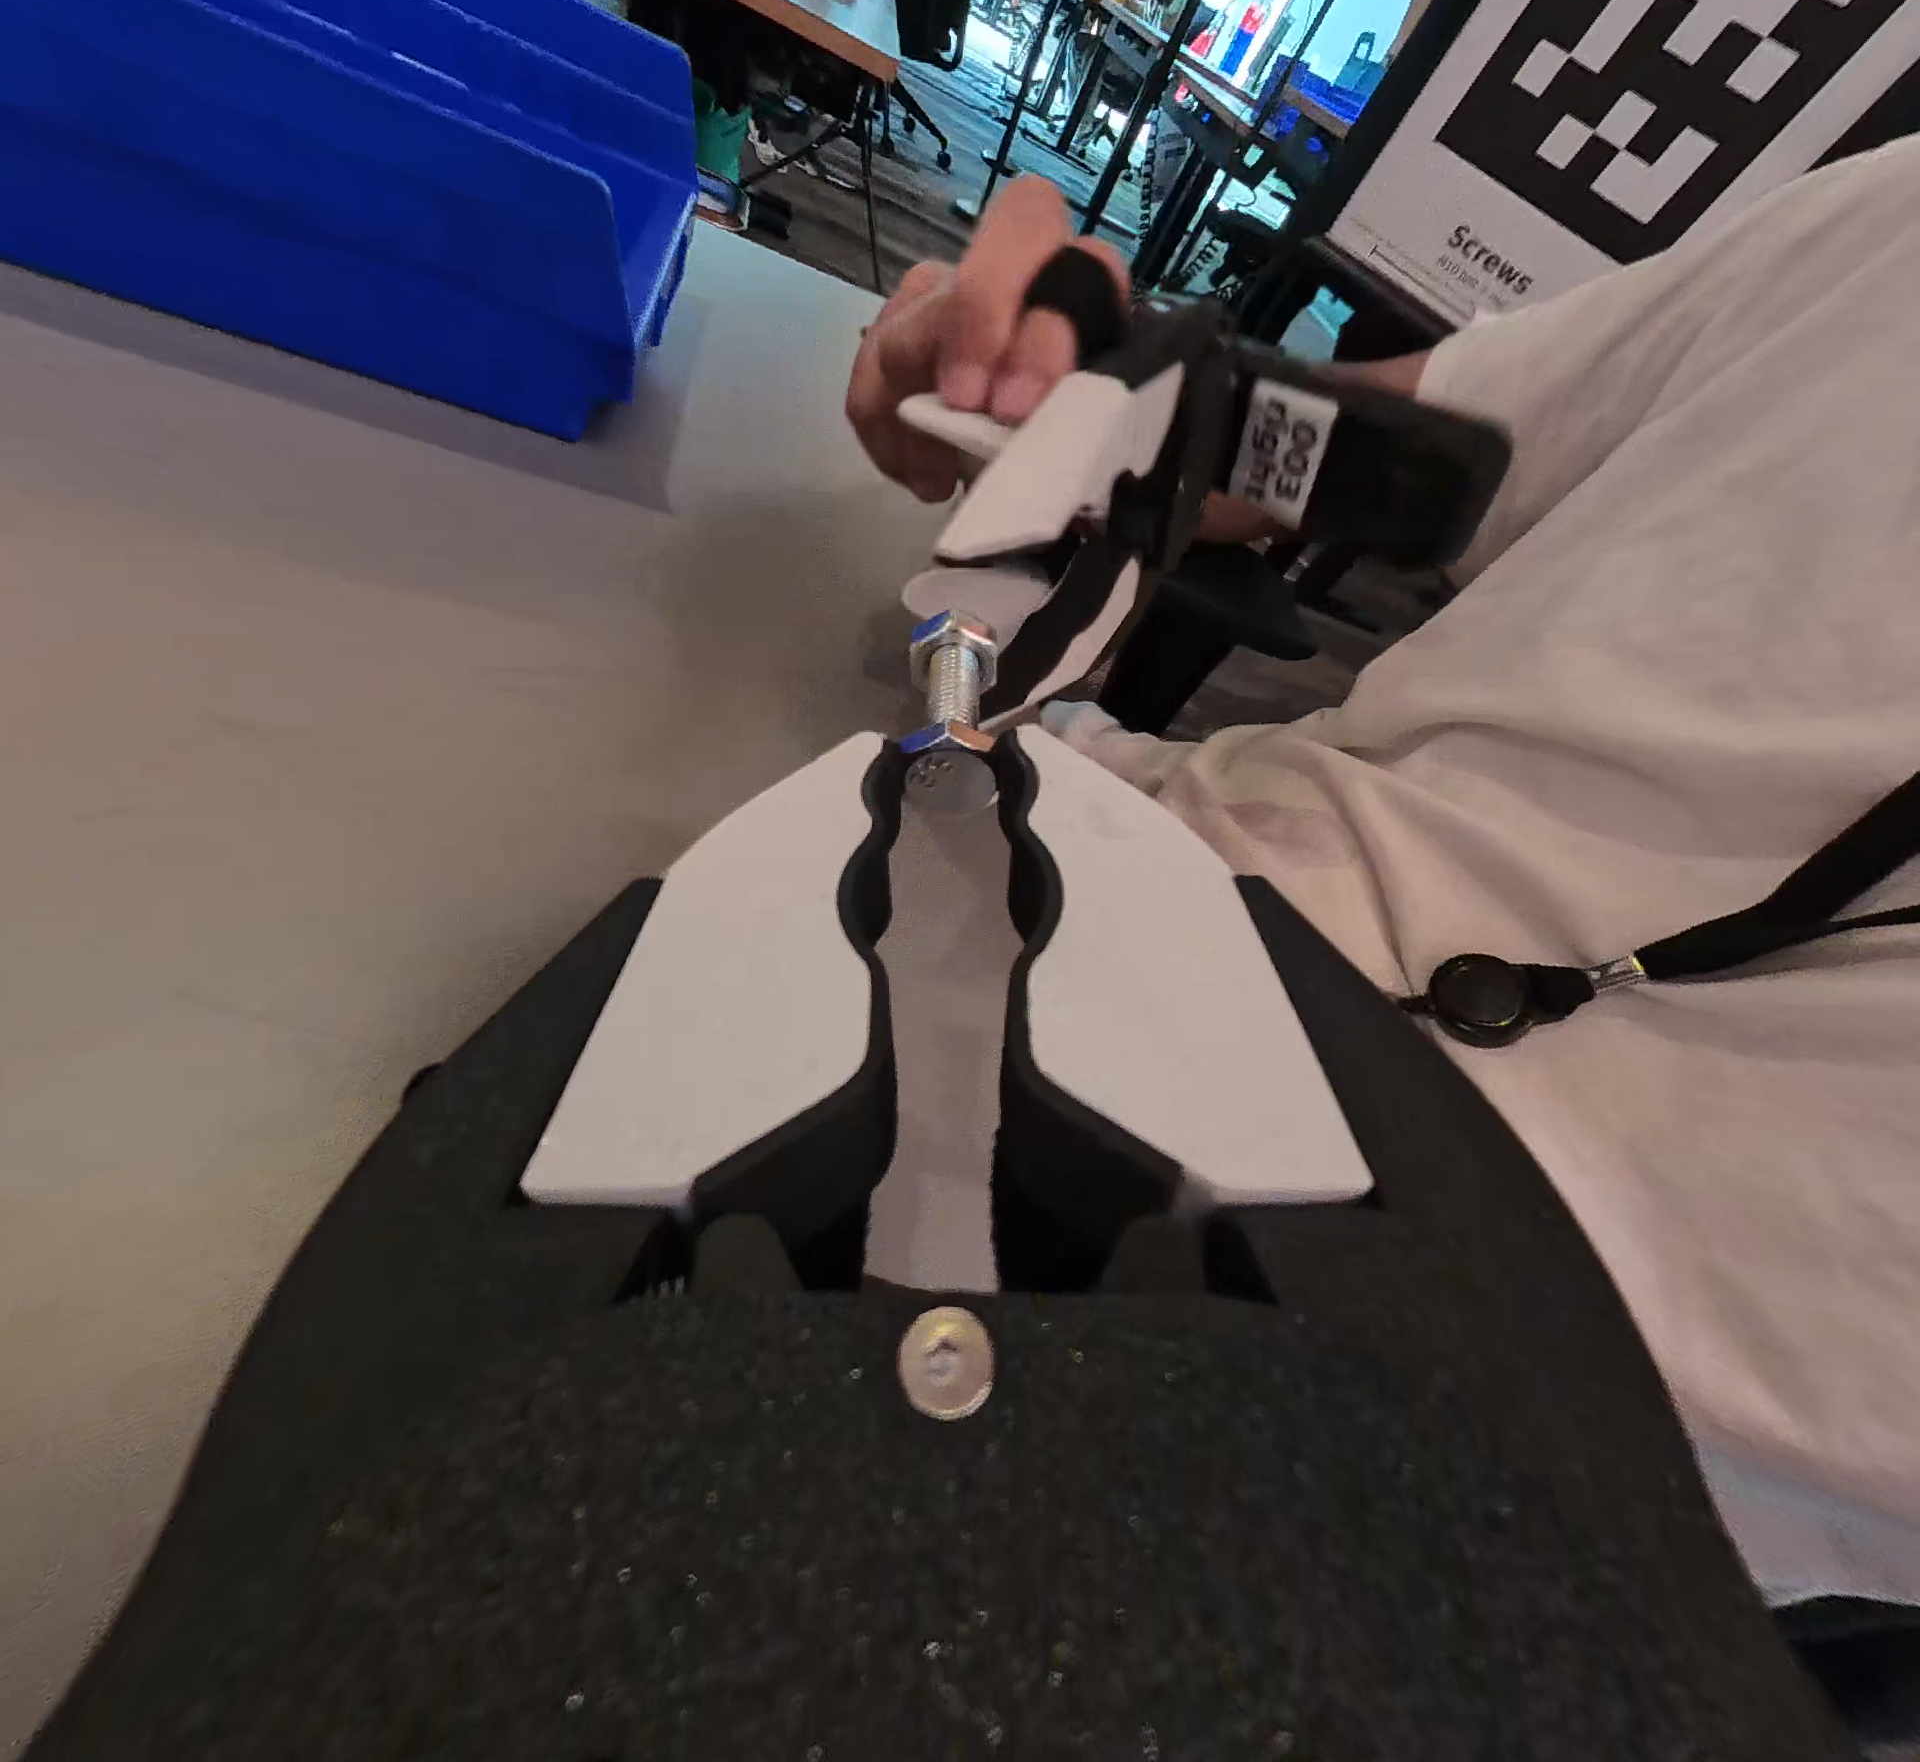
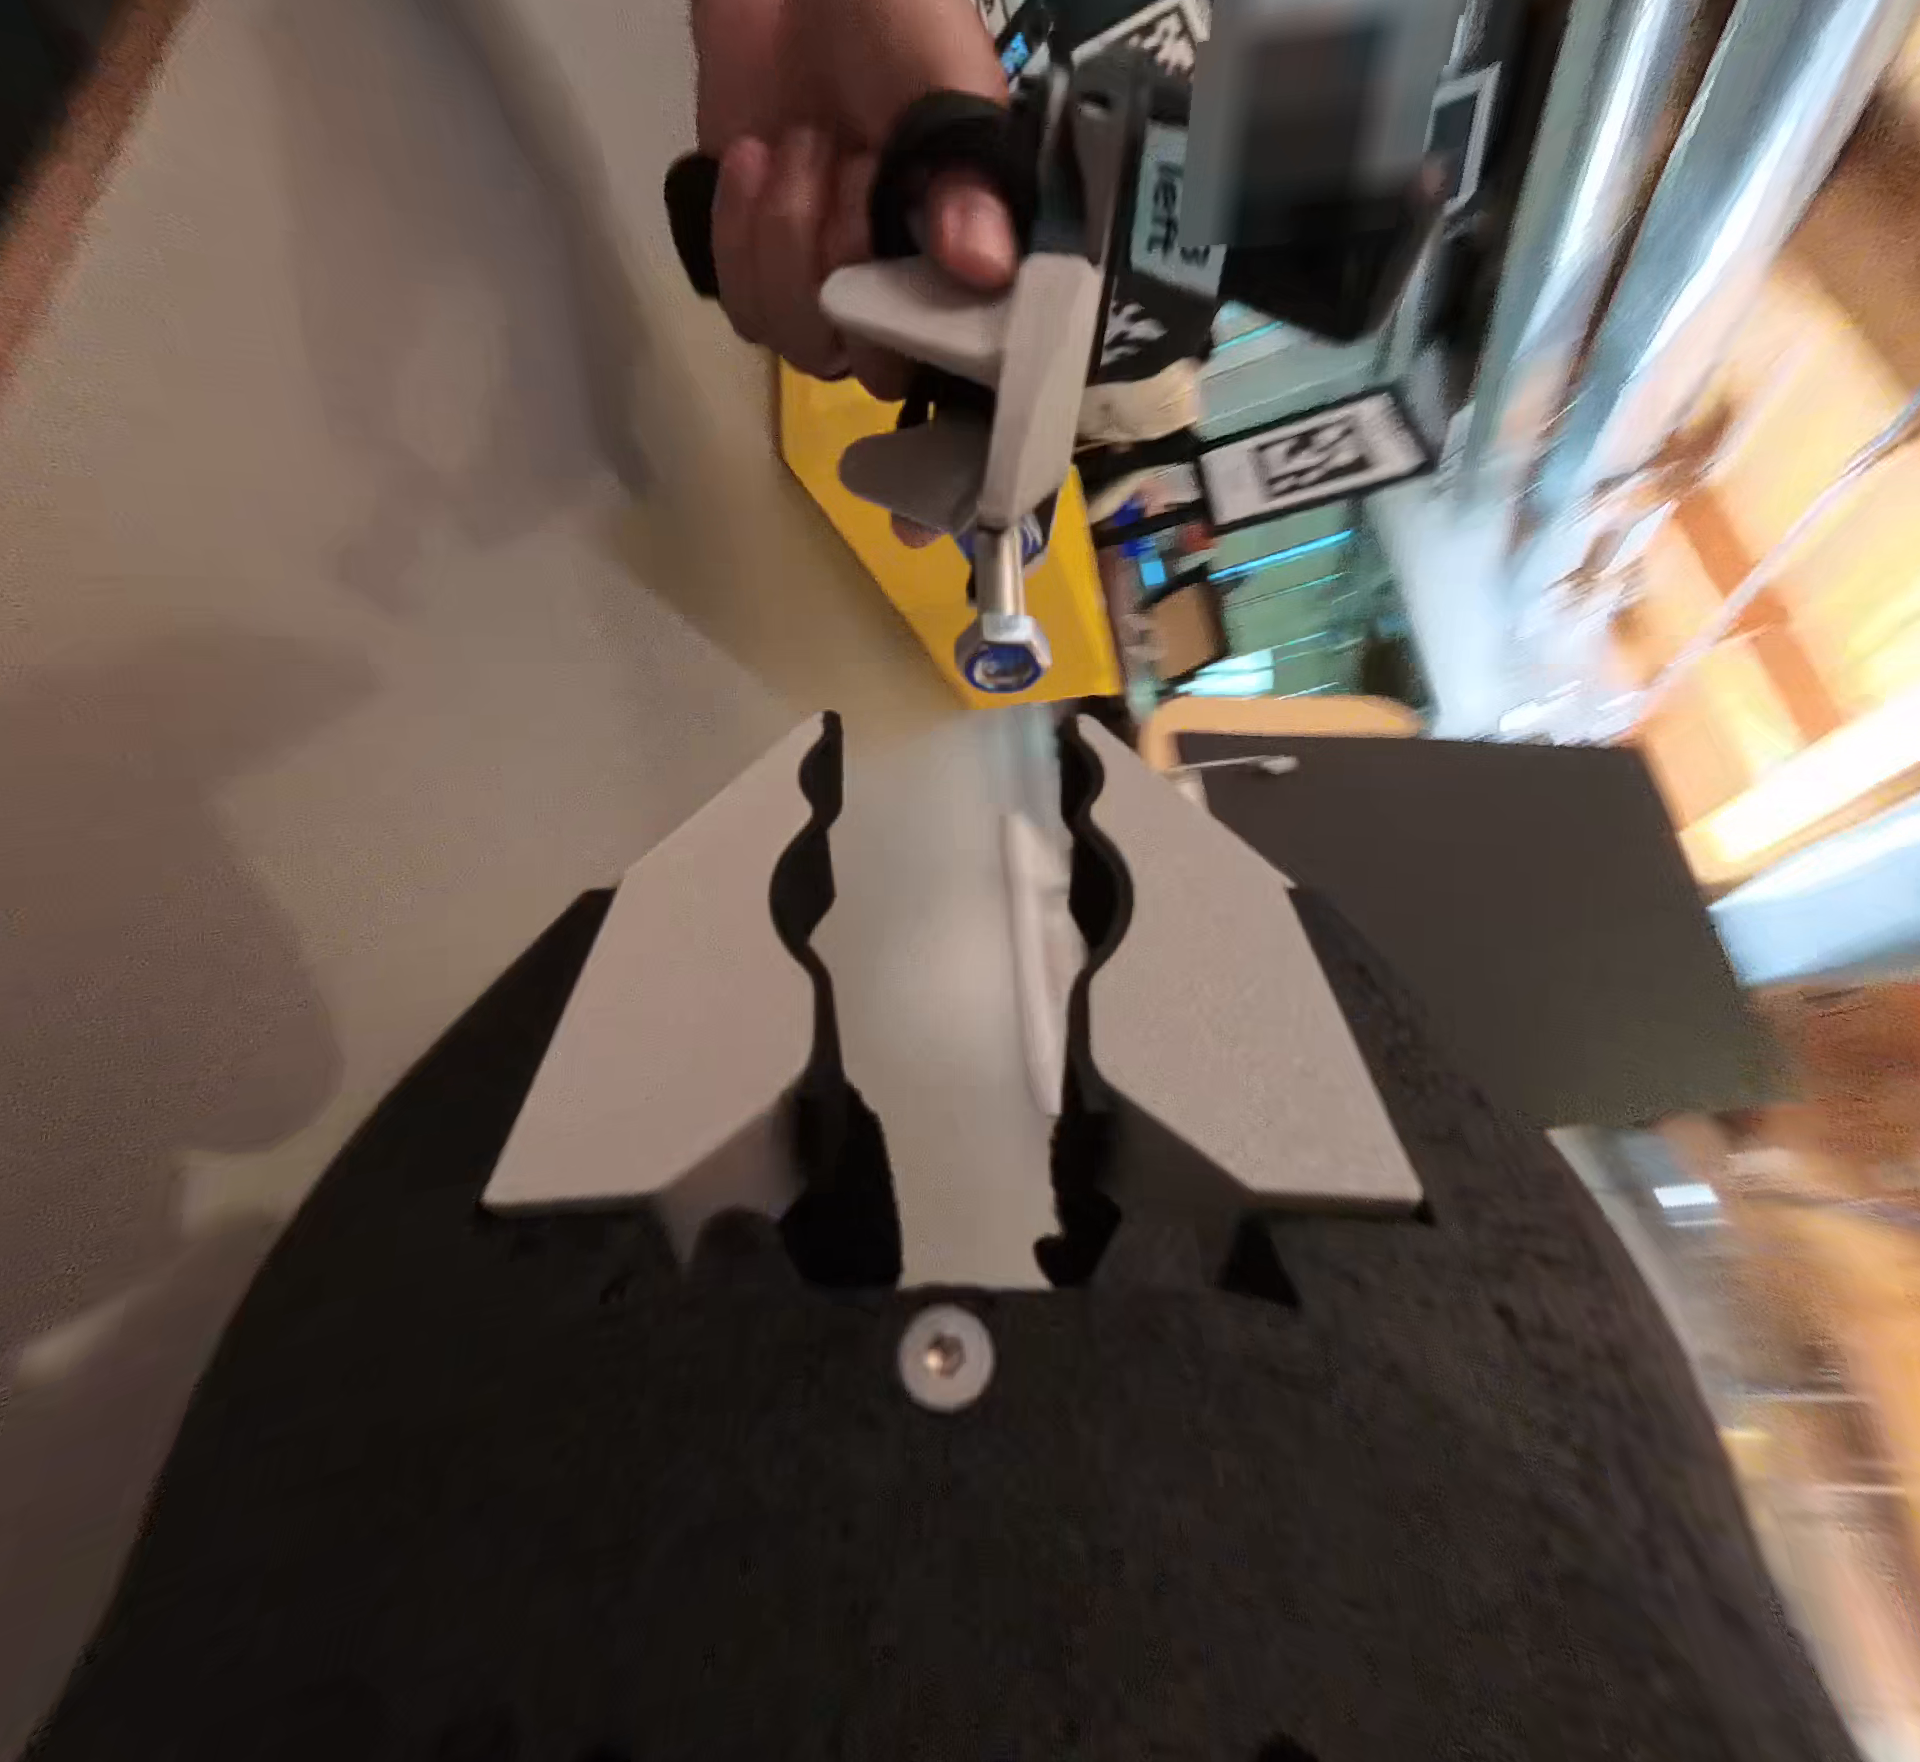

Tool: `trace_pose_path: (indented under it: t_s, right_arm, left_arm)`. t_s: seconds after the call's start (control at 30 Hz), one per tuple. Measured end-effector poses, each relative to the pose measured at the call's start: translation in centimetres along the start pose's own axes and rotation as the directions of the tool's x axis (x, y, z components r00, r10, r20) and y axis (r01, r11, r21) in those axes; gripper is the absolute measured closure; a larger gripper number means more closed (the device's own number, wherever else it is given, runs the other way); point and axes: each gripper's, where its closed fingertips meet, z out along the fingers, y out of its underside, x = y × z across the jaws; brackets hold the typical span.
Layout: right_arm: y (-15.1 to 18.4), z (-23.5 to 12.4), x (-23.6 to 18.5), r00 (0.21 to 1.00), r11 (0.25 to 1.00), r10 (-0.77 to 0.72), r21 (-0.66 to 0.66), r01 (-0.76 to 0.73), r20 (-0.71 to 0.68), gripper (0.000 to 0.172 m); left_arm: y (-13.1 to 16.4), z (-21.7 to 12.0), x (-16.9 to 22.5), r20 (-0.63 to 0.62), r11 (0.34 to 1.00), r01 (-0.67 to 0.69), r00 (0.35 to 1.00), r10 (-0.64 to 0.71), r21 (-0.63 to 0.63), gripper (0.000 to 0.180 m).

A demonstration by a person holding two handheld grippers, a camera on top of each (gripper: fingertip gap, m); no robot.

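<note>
Left claw (image 1: pixel 948 756) clamps a steel bolt (image 1: pixel 943 673) by its head – nut at 12 o'clock; rigid, slick, weighty – right claw (image 2: pixel 951 746) gapes empty

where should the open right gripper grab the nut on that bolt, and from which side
Grip the hex nut across two opposite flats, coming in end-on along the bolt from its free end. The left gripper already clamps the bolt head, so the nut end juts out clear toward the right gripper.

Silver bolt (image 1: pixel 948 710) — blue bins (image 1: pixel 312 123), yellow bin (image 2: pixel 935 569), white shirt (image 1: pixel 1558 673).
</note>
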Motion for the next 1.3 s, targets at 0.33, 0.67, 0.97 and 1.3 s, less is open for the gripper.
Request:
trace_pose_path:
  t_s: [0.33,0.67,0.97,1.3]
  right_arm:
    - [-1.2,0.4,0.3,0.939,0.947,-0.321,-0.016,0.322,-0.123,0.155]
    - [-1.3,1.0,0.6,0.443,0.480,0.834,-0.035,-0.877,0.329,0.155]
    - [-0.7,1.2,0.7,-0.765,-0.676,0.463,-0.380,-0.631,0.448,0.147]
    - [-0.5,0.4,-0.4,0.554,0.590,0.789,-0.077,-0.804,0.267,0.115]
  left_arm:
    - [0.7,1.0,1.0,-0.075,0.999,0.044,0.996,-0.046,-0.029,0.163]
    - [-0.4,0.3,0.8,0.050,0.983,-0.182,0.982,0.182,-0.009,0.163]
    - [-0.7,0.6,-0.2,0.207,0.930,-0.358,0.907,0.367,-0.079,0.163]
    - [-1.8,-0.3,0.7,0.009,0.990,-0.079,0.997,0.078,0.113,0.163]
